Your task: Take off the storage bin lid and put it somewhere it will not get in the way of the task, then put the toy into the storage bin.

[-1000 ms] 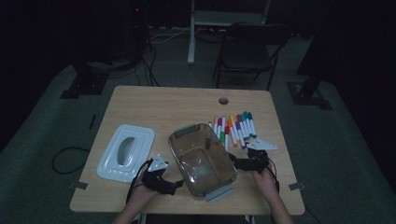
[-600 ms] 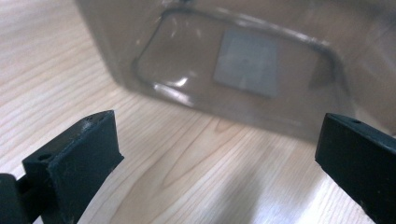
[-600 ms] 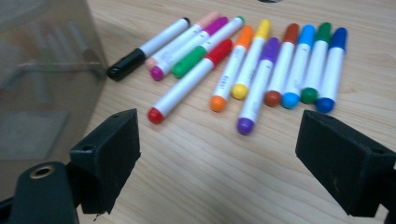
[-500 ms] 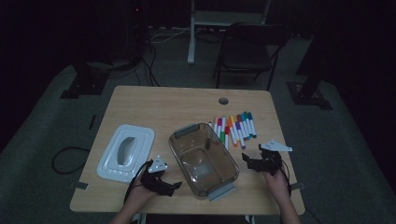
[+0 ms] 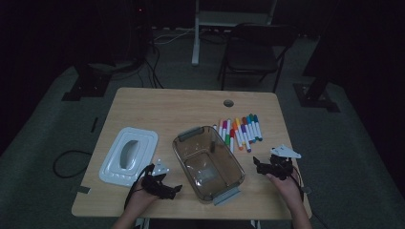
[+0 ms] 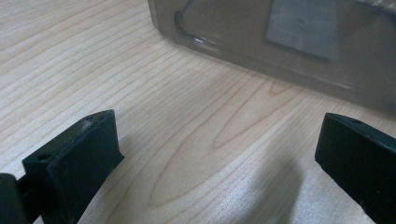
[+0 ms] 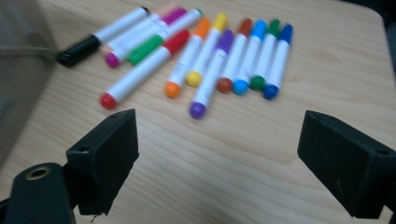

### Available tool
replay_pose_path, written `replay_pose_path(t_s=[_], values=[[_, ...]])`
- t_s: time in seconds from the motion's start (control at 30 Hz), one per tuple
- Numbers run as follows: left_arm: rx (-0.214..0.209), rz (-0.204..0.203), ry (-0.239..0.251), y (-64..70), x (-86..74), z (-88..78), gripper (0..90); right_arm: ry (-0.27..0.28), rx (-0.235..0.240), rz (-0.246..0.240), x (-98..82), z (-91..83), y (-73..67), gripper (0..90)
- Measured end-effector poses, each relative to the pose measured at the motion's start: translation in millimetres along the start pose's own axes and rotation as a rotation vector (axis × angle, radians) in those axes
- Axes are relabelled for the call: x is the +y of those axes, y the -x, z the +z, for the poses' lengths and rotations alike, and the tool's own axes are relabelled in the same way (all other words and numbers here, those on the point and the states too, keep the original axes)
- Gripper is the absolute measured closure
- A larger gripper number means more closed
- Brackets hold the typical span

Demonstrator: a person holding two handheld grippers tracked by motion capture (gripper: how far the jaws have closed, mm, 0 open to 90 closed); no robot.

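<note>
A clear plastic bin stands empty in the middle of the wooden table. Its white lid lies flat to the left. A row of several coloured markers lies right of the bin. My left gripper rests near the front edge between lid and bin, open and empty; in the left gripper view its jaws face the bin's wall. My right gripper sits right of the bin, open and empty. In the right gripper view its jaws point at the markers.
A round cable hole sits near the table's far edge. A dark folding chair and a white desk leg stand beyond the table. The bin's wall lies at the left of the right gripper view.
My right gripper has moved right, away from the bin's side, and now points at the markers. The left gripper has stayed almost in place by the bin.
</note>
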State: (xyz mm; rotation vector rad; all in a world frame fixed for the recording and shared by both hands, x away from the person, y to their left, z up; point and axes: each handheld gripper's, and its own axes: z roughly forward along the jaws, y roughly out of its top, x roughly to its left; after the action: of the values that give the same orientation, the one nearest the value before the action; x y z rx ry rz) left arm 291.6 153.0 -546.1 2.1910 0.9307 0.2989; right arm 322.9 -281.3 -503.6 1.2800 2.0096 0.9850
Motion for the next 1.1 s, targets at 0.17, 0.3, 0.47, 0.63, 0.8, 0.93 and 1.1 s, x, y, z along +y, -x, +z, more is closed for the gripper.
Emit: replay_pose_path(t_s=[0.17,0.3,0.47,0.63,0.8,0.93,1.1], values=[[0.053,0.059,-0.033,7.6,1.0,3.0,0.5,0.020,-0.091,0.030,3.4,-4.6,9.7,12.4],[0.056,0.056,-0.031,7.9,1.1,3.2,0.5,0.066,-0.172,0.050,8.7,-13.6,20.5,12.4],[0.057,0.056,-0.031,7.7,1.5,3.5,0.5,0.032,-0.153,0.123,20.2,-20.8,35.7,19.0],[0.061,0.052,-0.031,7.6,1.9,4.0,0.5,0.003,-0.119,0.118,28.7,-11.3,41.3,19.9],[0.062,0.052,-0.030,7.7,1.9,4.1,0.5,0.011,-0.140,0.110,38.6,-0.3,42.0,18.5],[0.061,0.052,-0.031,7.7,1.9,4.1,0.5,-0.072,-0.040,0.230,51.2,7.1,51.5,28.0],[0.061,0.052,-0.033,7.6,2.0,4.0,0.5,-0.131,-0.059,0.188,64.7,25.7,59.9,34.9]])
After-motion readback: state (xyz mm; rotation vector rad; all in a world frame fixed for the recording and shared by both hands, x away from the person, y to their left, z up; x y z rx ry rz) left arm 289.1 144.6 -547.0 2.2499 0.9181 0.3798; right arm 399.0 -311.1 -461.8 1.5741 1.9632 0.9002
